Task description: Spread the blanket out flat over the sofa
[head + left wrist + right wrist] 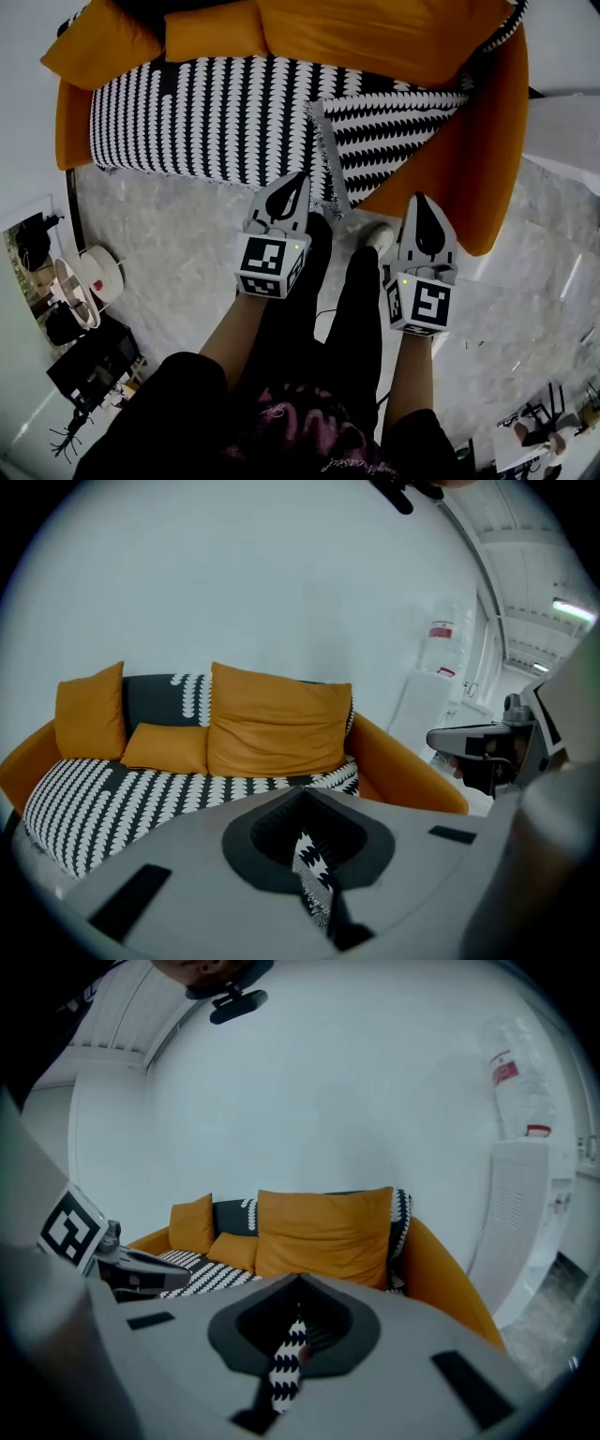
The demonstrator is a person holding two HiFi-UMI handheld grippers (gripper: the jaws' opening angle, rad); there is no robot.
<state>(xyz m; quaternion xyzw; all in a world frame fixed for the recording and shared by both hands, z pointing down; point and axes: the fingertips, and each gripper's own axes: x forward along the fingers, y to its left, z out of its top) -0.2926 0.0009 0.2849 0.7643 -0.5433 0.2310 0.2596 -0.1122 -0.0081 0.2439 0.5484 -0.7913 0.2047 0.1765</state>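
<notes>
My left claw (298, 180) and my right claw (418, 201) are each clamped fully shut on a strip of the black-and-white blanket (206, 112). The rest of it lies over the orange sofa (492, 159) at twelve o'clock.

Black-and-white scallop-patterned blanket (216, 112), orange sofa (487, 169) — matching orange cushions (375, 33), grey veined floor (169, 244)

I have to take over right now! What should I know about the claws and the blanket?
Left claw: shut on the blanket.
Right claw: shut on the blanket too.
Blanket: draped over the seat of the orange sofa, in front of the cushions.
Done: most of the seat is covered.
To do: one end lies doubled over; probably pull it flat, then let go.
</notes>
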